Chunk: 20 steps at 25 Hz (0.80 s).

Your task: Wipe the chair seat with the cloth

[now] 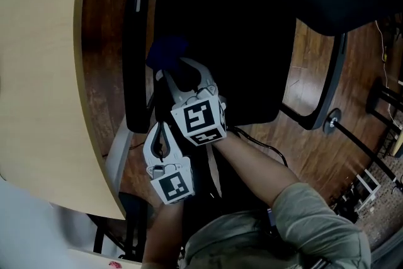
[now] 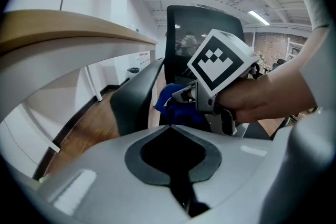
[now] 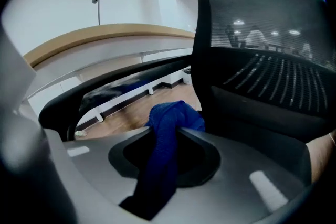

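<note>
Blue cloth (image 3: 176, 115) is pinched in my right gripper (image 3: 167, 132), plain only in its own view; the head view places it over the chair seat (image 1: 252, 72). My left gripper (image 2: 169, 126) is closed, empty.

No word, number or brand name can be read anywhere. The only printed signs are black-and-white square block patterns, not letters. One is on the marker cube (image 1: 199, 123) of the right gripper (image 1: 170, 69), low over the chair (image 1: 214, 41) seat. Another is on the marker cube (image 1: 171, 187) of the left gripper (image 1: 160, 129), just nearer the person. The left gripper view shows the first cube's (image 2: 219, 61) pattern again, in front of the chair back. A thin red mark (image 2: 142, 54) on the white panel left of the chair is too small to read.
</note>
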Each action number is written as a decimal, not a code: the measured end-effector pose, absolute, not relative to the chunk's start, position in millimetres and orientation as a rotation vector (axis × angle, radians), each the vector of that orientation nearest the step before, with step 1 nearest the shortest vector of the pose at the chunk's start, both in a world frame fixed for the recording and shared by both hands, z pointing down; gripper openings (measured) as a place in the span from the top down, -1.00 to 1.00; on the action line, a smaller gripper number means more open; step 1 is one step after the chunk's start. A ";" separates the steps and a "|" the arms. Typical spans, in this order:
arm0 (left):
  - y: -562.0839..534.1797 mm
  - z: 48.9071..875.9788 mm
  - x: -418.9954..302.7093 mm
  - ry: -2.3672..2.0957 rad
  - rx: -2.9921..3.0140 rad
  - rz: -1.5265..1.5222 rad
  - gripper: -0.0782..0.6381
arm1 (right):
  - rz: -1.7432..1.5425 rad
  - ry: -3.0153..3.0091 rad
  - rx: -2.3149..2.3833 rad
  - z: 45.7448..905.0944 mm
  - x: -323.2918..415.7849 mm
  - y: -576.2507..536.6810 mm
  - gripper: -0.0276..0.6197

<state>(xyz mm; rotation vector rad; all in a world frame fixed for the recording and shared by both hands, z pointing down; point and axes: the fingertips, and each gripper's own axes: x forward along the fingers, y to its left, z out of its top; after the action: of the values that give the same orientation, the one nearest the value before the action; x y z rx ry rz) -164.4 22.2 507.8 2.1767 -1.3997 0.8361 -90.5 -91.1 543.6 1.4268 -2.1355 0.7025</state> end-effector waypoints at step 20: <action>34.0 525.0 -119.6 -1.191 2.351 0.864 0.77 | 0.773 -1.959 1.511 585.4 -46.4 -49.9 0.62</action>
<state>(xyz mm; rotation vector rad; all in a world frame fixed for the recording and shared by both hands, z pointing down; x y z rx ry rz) -119.6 34.0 525.0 2.3509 -1.1911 0.8637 -46.4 -49.9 585.4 1.5114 -1.9585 0.7733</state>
